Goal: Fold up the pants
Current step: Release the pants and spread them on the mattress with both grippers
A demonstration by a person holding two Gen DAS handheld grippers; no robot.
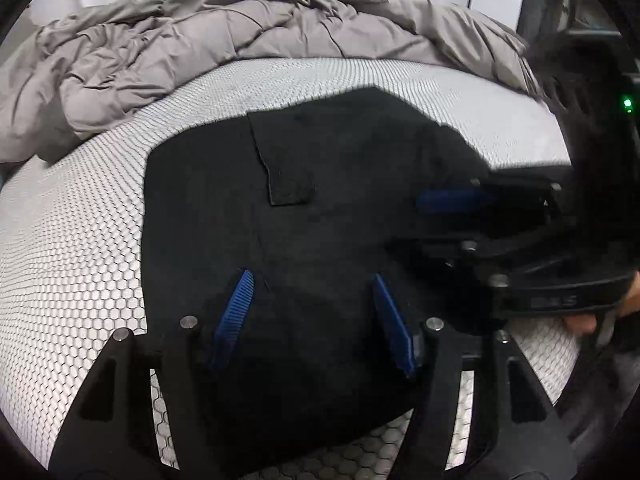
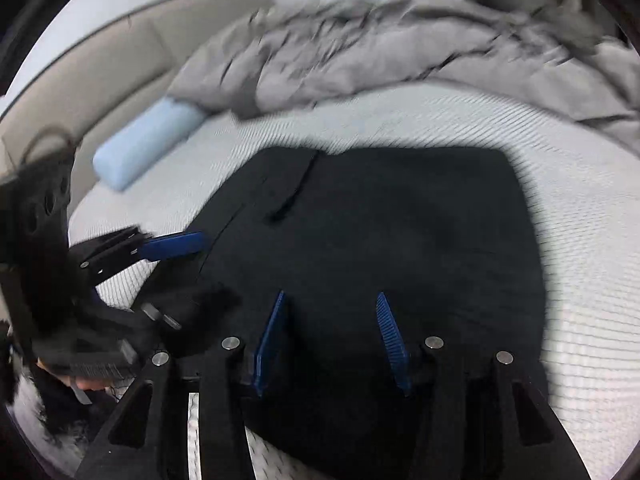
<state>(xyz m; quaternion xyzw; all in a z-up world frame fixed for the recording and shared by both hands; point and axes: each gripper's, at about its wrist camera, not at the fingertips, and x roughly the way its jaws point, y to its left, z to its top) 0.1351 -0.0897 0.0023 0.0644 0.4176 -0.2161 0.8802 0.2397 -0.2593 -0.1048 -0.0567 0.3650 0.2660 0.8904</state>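
Observation:
The black pants point(image 1: 320, 208) lie folded in a compact flat bundle on the white honeycomb-patterned mattress point(image 1: 72, 240). A back pocket flap point(image 1: 288, 176) faces up. My left gripper point(image 1: 312, 276) is open, its blue pads point(image 1: 236, 308) spread just above the near part of the pants, holding nothing. In the right wrist view the pants point(image 2: 400, 232) fill the middle. My right gripper point(image 2: 330, 296) is open over their near edge, empty. The right gripper also shows in the left wrist view point(image 1: 452, 200) at the pants' right side; the left gripper shows in the right wrist view point(image 2: 176, 245) at their left edge.
A crumpled grey duvet point(image 1: 240, 40) is heaped along the far side of the mattress. A light blue bolster pillow point(image 2: 144, 148) lies at the far left by a beige padded headboard point(image 2: 100, 76). The right wrist view is motion-blurred.

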